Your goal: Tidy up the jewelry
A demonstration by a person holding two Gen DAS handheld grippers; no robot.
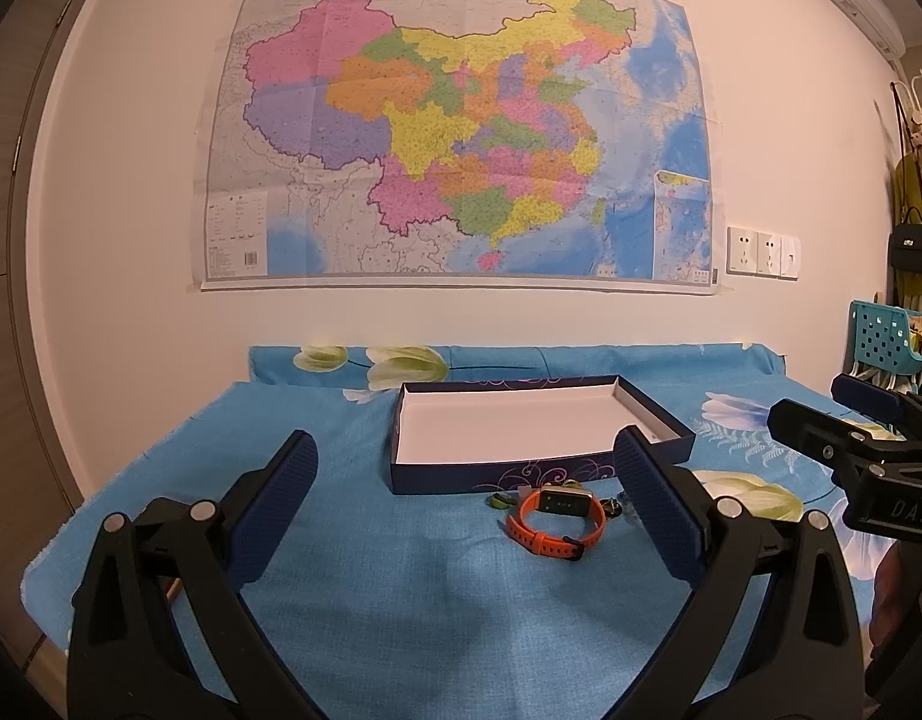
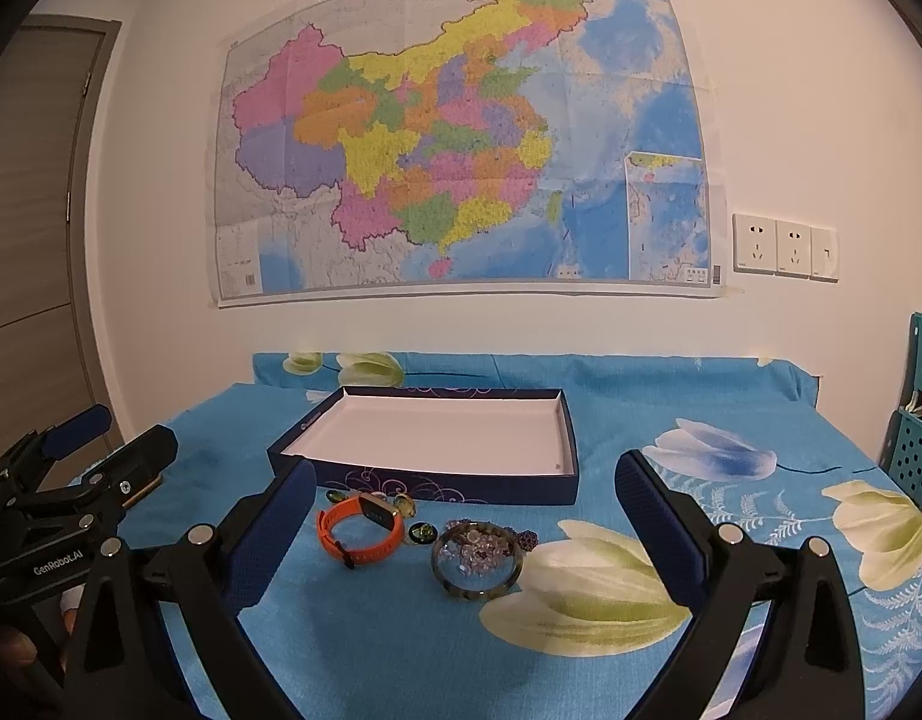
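Observation:
An orange smartwatch lies on the blue floral cloth in front of a shallow dark-blue box with a white inside. Small green stones lie beside the watch. To its right a grey bangle rings a bead bracelet, with purple beads next to it. My left gripper stands open, short of the watch. My right gripper is open too, its fingers wide either side of the jewelry. Each gripper appears at the edge of the other's view.
The table stands against a white wall with a large map. A teal perforated basket sits at the right edge. A door is on the left. Wall sockets are to the map's right.

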